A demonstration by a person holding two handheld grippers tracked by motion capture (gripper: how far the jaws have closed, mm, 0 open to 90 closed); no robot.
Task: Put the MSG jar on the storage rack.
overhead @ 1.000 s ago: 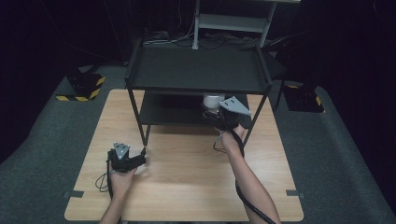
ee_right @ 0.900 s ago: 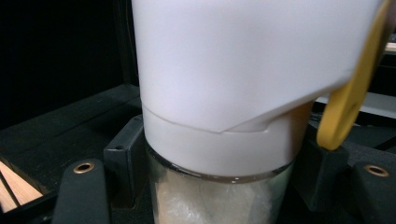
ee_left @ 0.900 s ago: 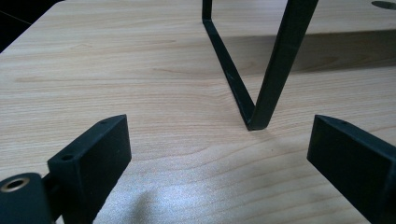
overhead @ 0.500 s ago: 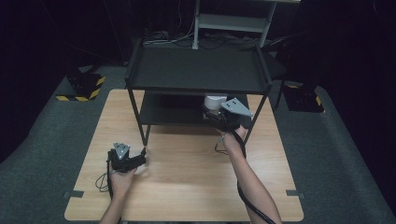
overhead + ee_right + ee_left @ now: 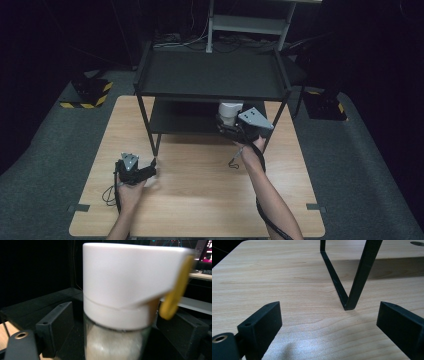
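Observation:
A glass jar (image 5: 230,108) with a white lid (image 5: 125,290) and pale powder inside stands at the front of the black rack's lower shelf (image 5: 185,120). A yellow tab (image 5: 173,297) hangs at the lid's right side. My right gripper (image 5: 227,123) reaches in around it. Its jaws have just been opening, and the jar sits between them with a gap showing at the left jaw, so my right gripper (image 5: 117,325) is open. My left gripper (image 5: 151,168) rests low over the wooden table (image 5: 200,200), open and empty, facing the rack's front left leg (image 5: 359,277).
The black two-level rack (image 5: 210,75) stands on the back half of the table, its top shelf bare. Its right front leg (image 5: 272,125) is just beside my right hand. A cable (image 5: 107,192) trails from the left gripper. Grey floor surrounds the table.
The right hand has shifted only slightly at the shelf's front, with the jar still between its jaws. The left hand has stayed where it was.

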